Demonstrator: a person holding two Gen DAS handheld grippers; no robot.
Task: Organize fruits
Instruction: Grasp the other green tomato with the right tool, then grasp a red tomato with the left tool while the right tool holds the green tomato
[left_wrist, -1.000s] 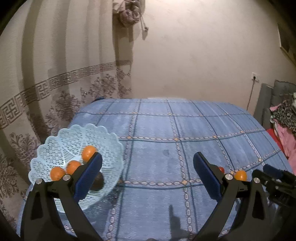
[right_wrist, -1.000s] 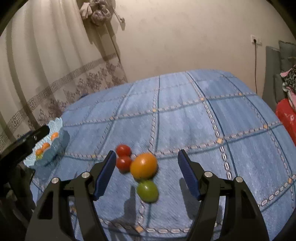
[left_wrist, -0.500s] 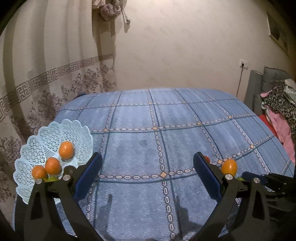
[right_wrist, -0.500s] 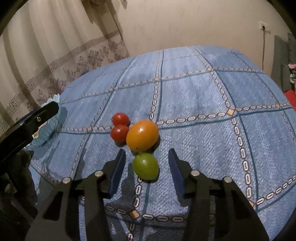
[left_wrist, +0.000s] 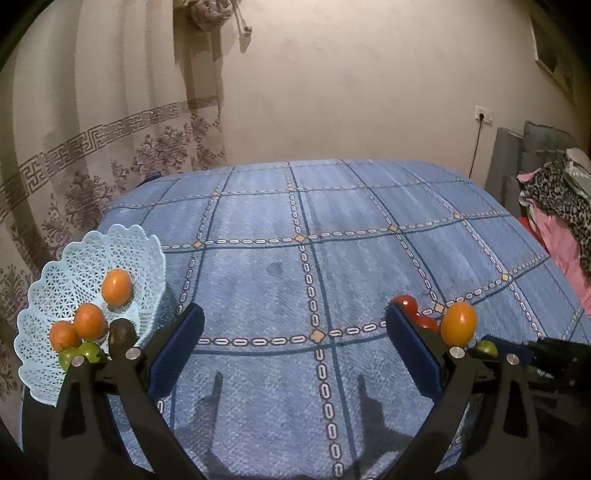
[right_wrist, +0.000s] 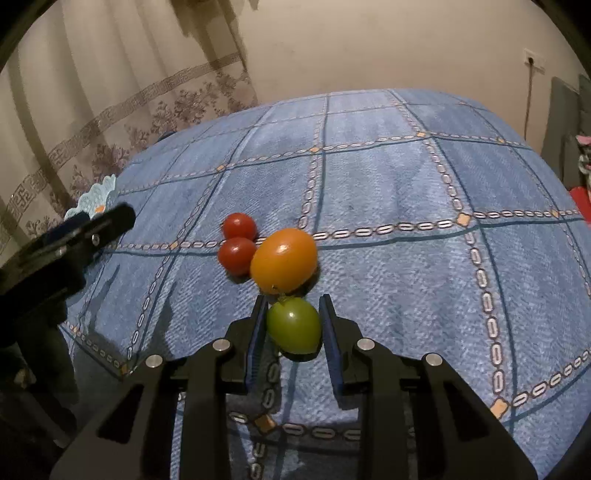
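The right gripper (right_wrist: 293, 326) was pinched on the green fruit (right_wrist: 294, 325), pads touching both its sides, w/ the fruit down on the blue blanket (right_wrist: 388, 192). That green fruit sat just in front of the big orange fruit (right_wrist: 283, 259), touching or nearly so; two red tomatoes (right_wrist: 238, 242) sat just left of the orange one. The basket (left_wrist: 92, 266) was well to the left of that cluster, already holding three orange fruits (left_wrist: 90, 314), something green and a dark one (can't tell which kind).

Risks, as I judged them: the green fruit is round and smooth, so a squeeze off its middle could squirt it fwd into the orange fruit and scatter the tomatoes. Too hard a squeeze could bruise it. The soft blanket gives, so a lift at an angle might drag the pads and roll the neighbours.

The left gripper (left_wrist: 293, 354) was spread wide, holding nothing, hovering over the blanket right of the basket.

Vs half a sec earlier: the right pads stood apart w/ clear gaps either side of the green fruit; now those gaps were gone. The left view had shifted a bit, basket sitting closer in frame; its jaws were spread as before.
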